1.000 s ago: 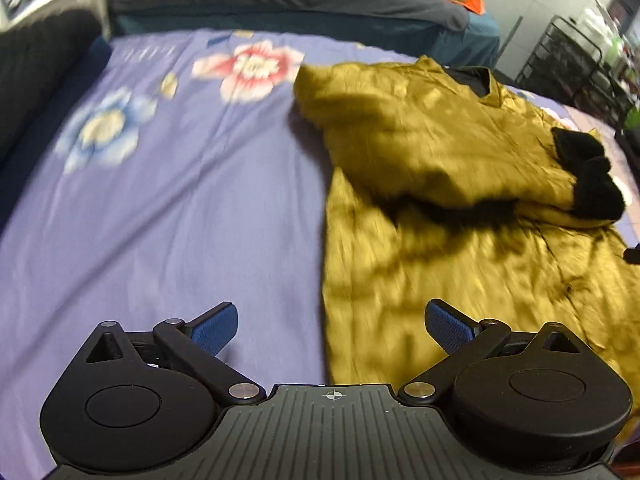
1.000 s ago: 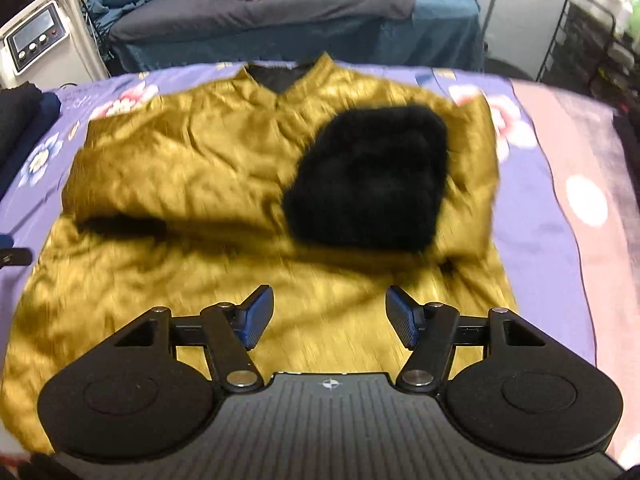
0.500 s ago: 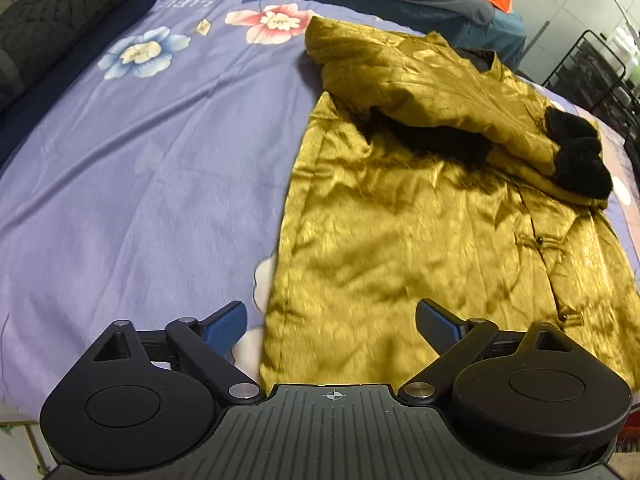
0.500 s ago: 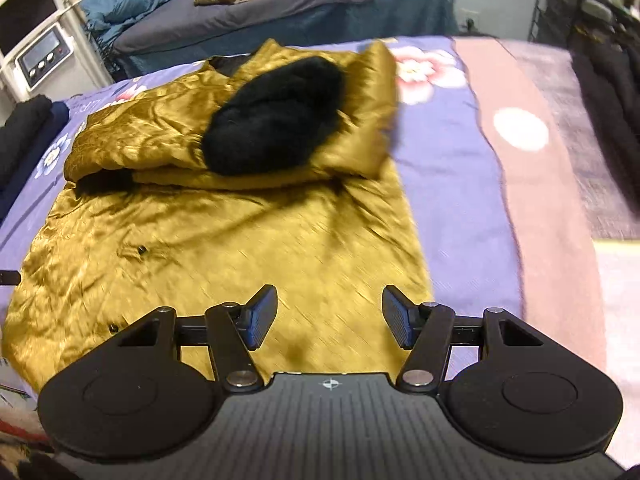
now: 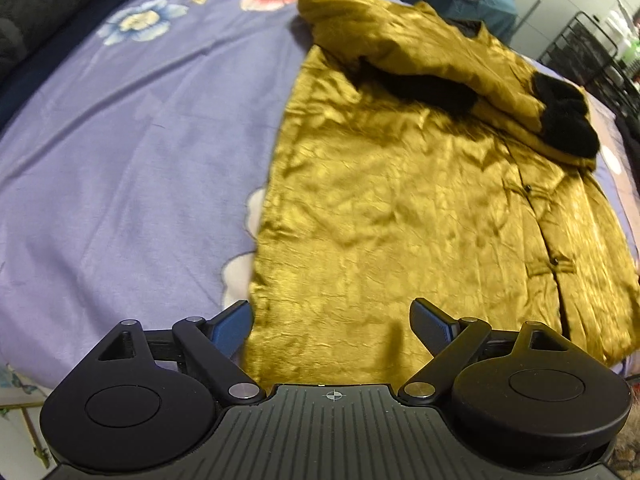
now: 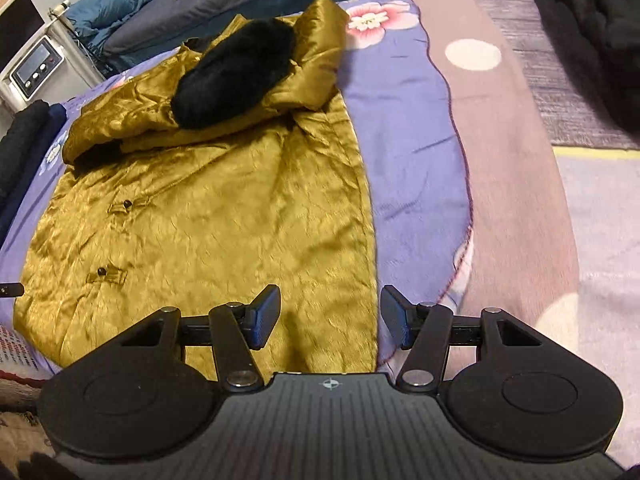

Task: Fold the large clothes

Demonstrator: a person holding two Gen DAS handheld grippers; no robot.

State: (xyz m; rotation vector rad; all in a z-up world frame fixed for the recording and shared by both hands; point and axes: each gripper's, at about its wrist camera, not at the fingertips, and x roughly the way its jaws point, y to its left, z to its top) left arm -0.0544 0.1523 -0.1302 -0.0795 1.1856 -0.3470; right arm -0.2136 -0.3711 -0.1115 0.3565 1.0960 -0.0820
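Gold coat [image 5: 400, 200] lies flat on the bed's floral sheet [image 5: 140, 140], sleeves folded across the chest, black fur cuff [image 6: 232, 76] on top. Collar end partly hidden behind the sleeves. Left hand-held gripper [image 5: 332, 320] hovers at the hem's left corner, jaws apart, nothing between them. Right hand-held gripper [image 6: 328, 316] over the opposite hem edge, jaws apart, empty. Hem itself cut off behind both gripper bodies. Motion blur softens the fabric.

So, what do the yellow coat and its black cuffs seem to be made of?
The yellow coat looks like a satin-type fabric with a glossy finish: highlights shine along its many fine creases. The black cuffs look like fur or plush, matte and fuzzy-edged; whether real or synthetic cannot be told.
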